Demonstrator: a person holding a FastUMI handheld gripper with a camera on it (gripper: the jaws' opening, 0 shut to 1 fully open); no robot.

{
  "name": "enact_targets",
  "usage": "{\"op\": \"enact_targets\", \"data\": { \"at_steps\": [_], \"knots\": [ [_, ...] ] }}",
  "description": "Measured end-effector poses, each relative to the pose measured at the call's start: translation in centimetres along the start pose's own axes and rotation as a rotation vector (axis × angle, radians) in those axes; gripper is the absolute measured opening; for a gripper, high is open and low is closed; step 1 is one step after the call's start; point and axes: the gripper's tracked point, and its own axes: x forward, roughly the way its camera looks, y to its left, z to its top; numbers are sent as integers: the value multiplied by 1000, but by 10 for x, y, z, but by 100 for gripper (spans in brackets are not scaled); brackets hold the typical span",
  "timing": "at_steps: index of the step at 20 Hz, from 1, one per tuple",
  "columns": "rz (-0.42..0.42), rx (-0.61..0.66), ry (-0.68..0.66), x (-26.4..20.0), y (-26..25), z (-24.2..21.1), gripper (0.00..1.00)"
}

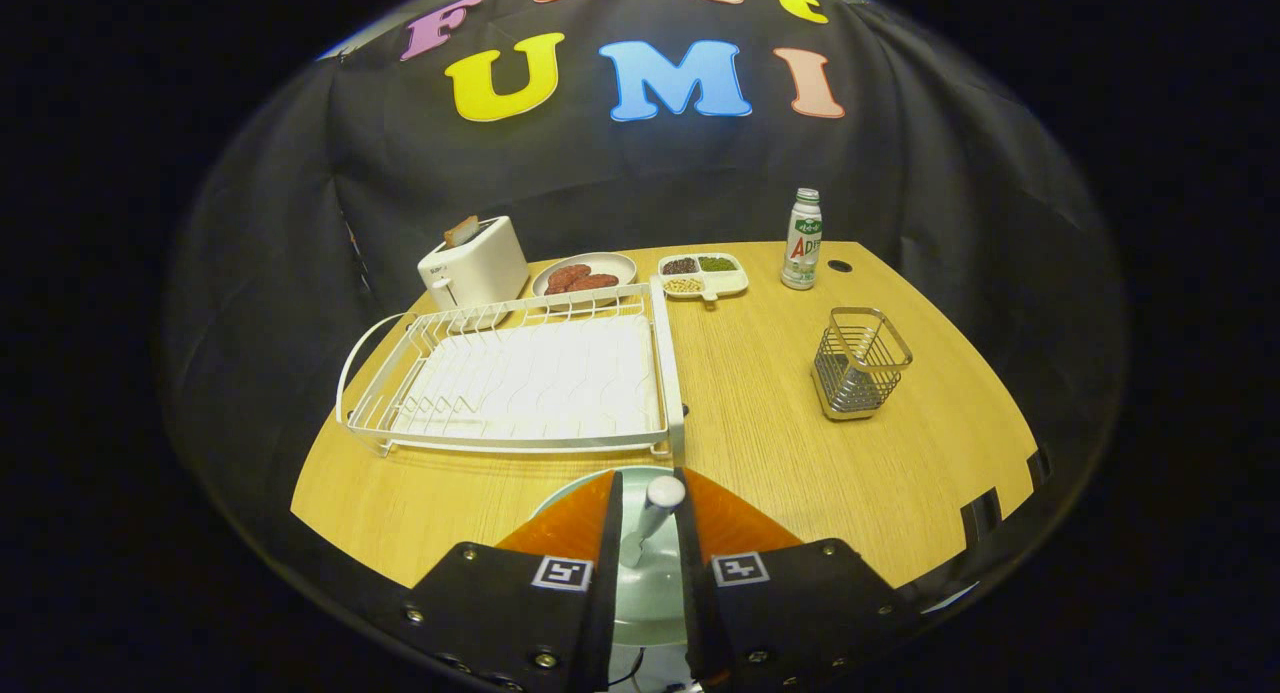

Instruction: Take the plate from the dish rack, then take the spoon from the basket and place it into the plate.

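The task looks close to done: the dish rack (pixel 520 373) stands empty, the wire basket (pixel 858 365) to the rack's right holds nothing, and the pale green plate (pixel 640 583) lies on the table (pixel 850 473) just in front of the rack, under the gripper (pixel 648 533). Its orange fingers (pixel 570 521) sit narrowly apart with the spoon (pixel 655 513) between them, white handle knob up; whether both press on it cannot be told. Releasing it into the plate seems all that remains. Behind the rack, a bottle (pixel 803 238) bears a green label with red lettering too small to read.
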Motion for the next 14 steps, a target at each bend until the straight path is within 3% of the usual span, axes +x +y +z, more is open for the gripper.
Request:
{"op": "enact_targets", "data": {
  "at_steps": [3,5,9,11,14],
  "knots": [
    [-13,1,-23,1,-6,9,30],
    [-44,-6,-33,0,-11,15,66],
    [-42,-17,-127,-10,-12,44,72],
    [-33,-23,-161,-15,-8,55,99],
    [-5,-48,-244,-31,1,86,99]
  ]
}}
